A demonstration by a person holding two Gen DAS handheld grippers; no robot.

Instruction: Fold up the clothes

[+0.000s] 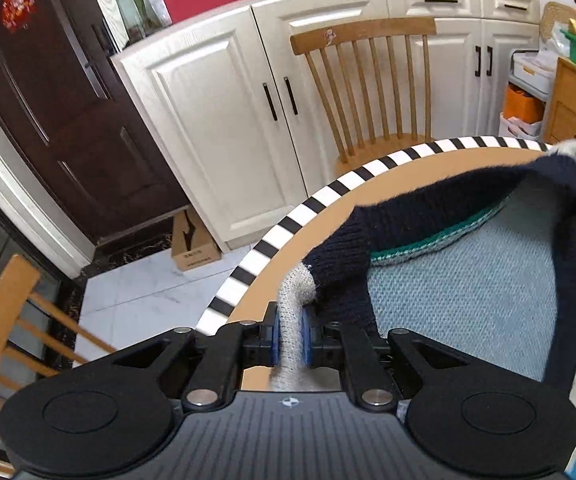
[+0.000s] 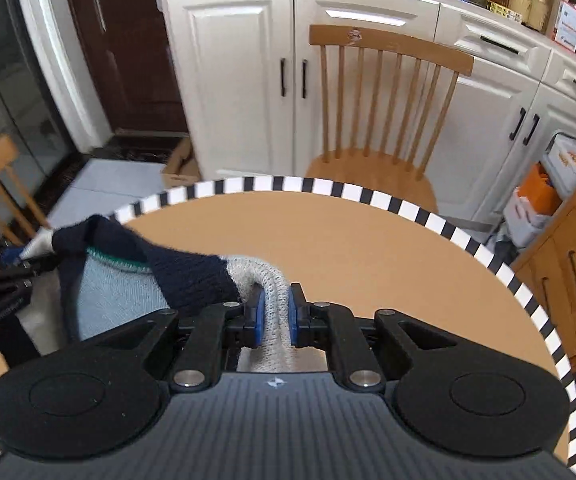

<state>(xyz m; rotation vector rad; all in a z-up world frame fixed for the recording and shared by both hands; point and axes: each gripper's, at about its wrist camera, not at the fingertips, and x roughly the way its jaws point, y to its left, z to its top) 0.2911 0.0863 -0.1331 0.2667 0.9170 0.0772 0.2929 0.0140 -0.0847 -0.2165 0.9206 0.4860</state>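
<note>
Ahead of my fingers a round wooden table [image 2: 368,256] with a black-and-white striped rim is lying. Beyond its far edge a wooden spindle-back chair [image 2: 384,112] is standing, facing white cabinets [image 1: 223,120] with black handles. Far to the left of my fingers a dark brown door [image 1: 47,92] is showing, and a cardboard box [image 1: 193,244] is sitting on the floor below it.

My left view cuts the sweater [image 1: 468,280] off at its right edge; my own housing hides the table's [image 2: 368,248] near edge.
</note>
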